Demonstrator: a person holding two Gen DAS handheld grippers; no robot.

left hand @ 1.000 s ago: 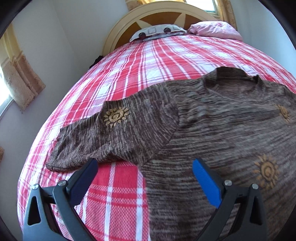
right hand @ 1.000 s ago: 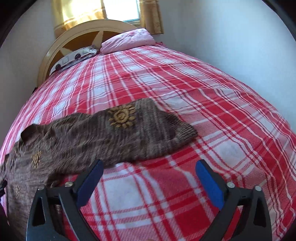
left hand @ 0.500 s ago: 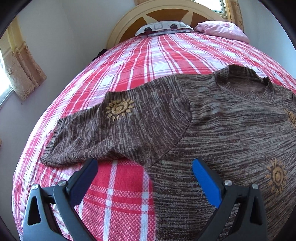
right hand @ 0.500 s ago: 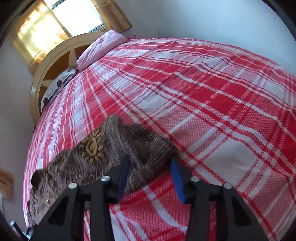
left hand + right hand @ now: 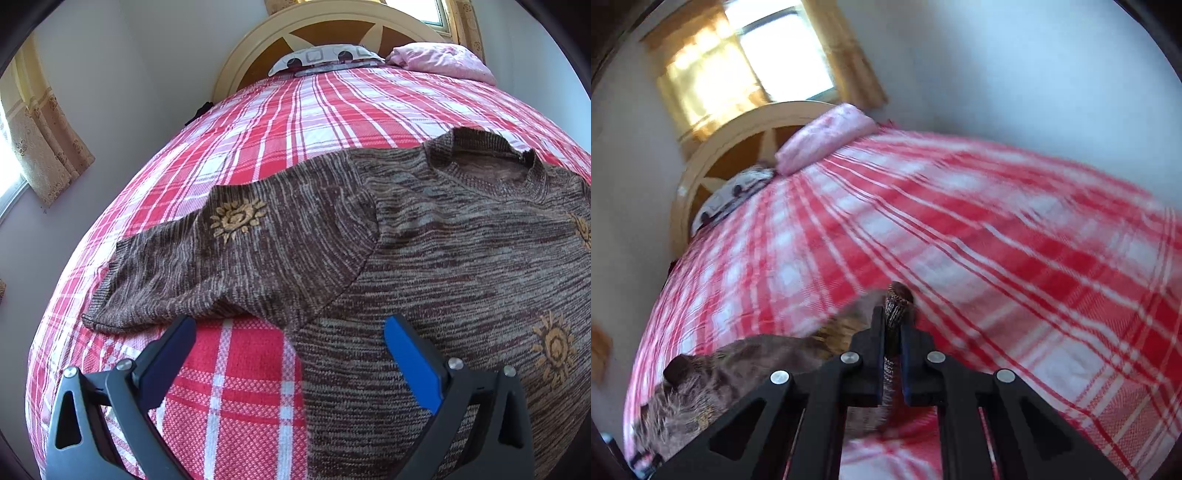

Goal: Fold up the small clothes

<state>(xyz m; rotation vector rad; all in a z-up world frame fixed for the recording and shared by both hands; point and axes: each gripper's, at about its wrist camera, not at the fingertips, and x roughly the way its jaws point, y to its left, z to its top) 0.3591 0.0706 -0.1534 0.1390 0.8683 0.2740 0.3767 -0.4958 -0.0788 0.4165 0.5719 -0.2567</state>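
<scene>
Sweater (image 5: 424,251), brown knit with gold sun motifs, lies spread on the red plaid bed (image 5: 314,110), its neck toward the headboard (image 5: 332,33). Left gripper (image 5: 288,332) hovers over the sweater's near sleeve, jaws released wide, nothing between them. Right gripper (image 5: 894,328) has just been closing and is clenched on the other sleeve's cuff (image 5: 899,299), lifted off the bed.
</scene>
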